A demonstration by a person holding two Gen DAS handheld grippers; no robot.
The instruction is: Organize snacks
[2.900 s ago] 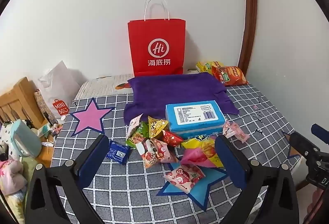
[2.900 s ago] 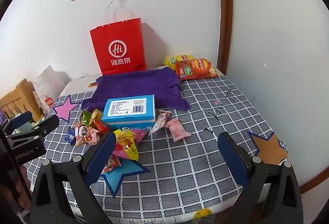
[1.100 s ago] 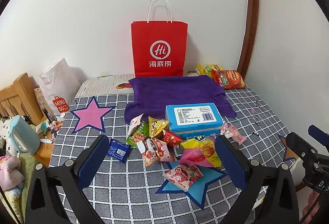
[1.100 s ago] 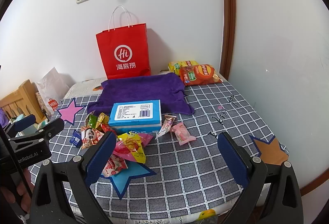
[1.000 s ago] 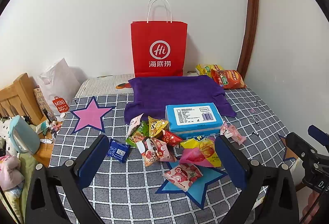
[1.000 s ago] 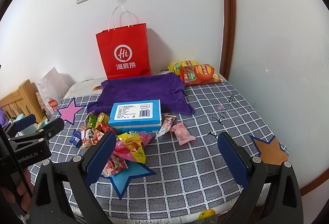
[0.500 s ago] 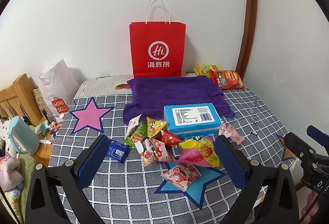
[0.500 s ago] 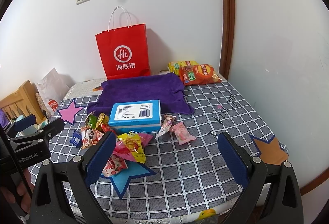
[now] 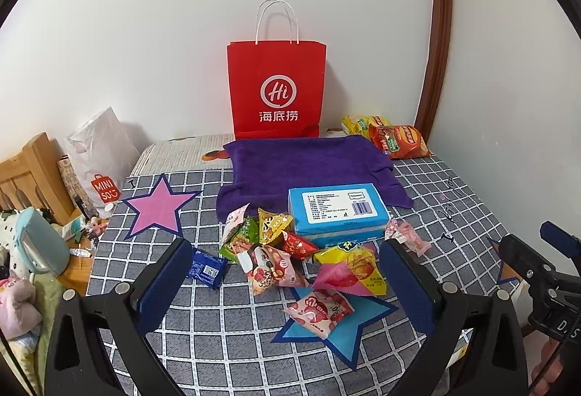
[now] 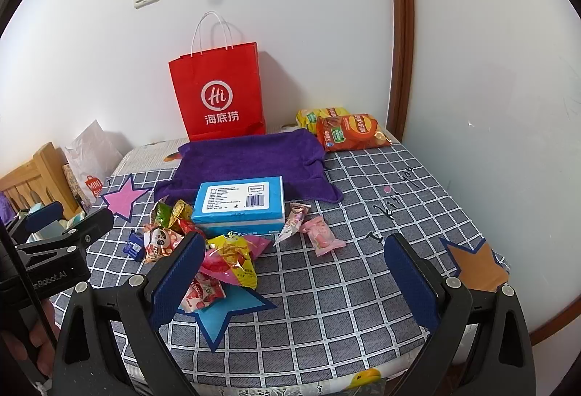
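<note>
Several small snack packets [image 9: 270, 260] lie heaped on a checked grey cloth [image 9: 225, 334], in front of a blue box [image 9: 336, 205] that rests on the edge of a purple towel [image 9: 312, 163]. One pink-red packet [image 9: 319, 312] lies on a blue paper star [image 9: 348, 330]. Two pink sweets [image 10: 319, 232] lie right of the box. A red paper bag [image 9: 276, 89] stands at the wall, with chip bags [image 10: 348, 131] to its right. My left gripper [image 9: 287, 287] hovers open before the heap. My right gripper [image 10: 294, 283] is open over bare cloth, right of the heap.
A pink paper star [image 9: 158, 207] lies at the left and an orange star [image 10: 475, 265] at the right edge. Beyond the left edge stand a wooden headboard [image 9: 25, 174], a white shopping bag [image 9: 98, 156] and clutter. Walls close the back and right.
Both grippers have drifted only slightly; the left view has shifted a little, so the scene sits marginally further left. Nothing was picked up or moved.
</note>
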